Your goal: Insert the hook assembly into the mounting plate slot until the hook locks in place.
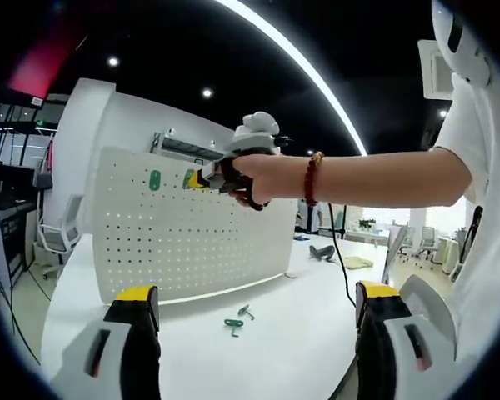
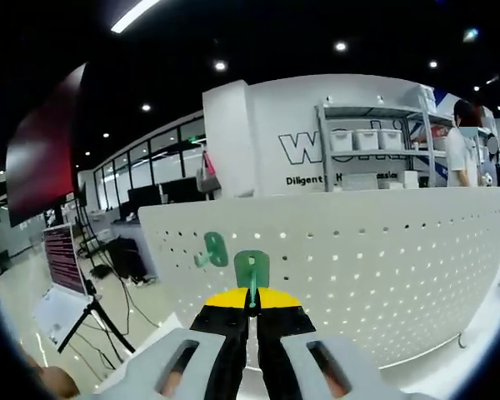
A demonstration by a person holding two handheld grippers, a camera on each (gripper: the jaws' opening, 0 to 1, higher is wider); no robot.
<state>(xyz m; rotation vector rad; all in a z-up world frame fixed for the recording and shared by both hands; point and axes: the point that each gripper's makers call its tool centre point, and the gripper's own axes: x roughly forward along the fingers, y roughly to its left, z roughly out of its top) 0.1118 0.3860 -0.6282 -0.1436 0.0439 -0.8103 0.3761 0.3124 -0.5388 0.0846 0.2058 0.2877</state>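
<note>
Pegboard: white, perforated, standing upright on the counter. In the right gripper view the board spans the frame.

Hooks on the board: one green hook mounted near the top edge, seen also in the left gripper view. A second green hook sits just beside it, flat against the board face, gripped by the right claw, whose jaws are clenched on its stem. In the left gripper view a hand holds that claw at the board's upper part; a bead bracelet is on the wrist.

Loose hooks: two or so, green, lying on the counter in front of the board's foot.

Left claw: jaws spread wide, nothing between them, well back from the board.

Counter: white, smooth, with a cable running across it beside the board and a dark object farther behind.

Room: open office, dark ceiling with spotlights and a light strip; white wall with lettering and shelving behind the board; desks and chair to its side.
</note>
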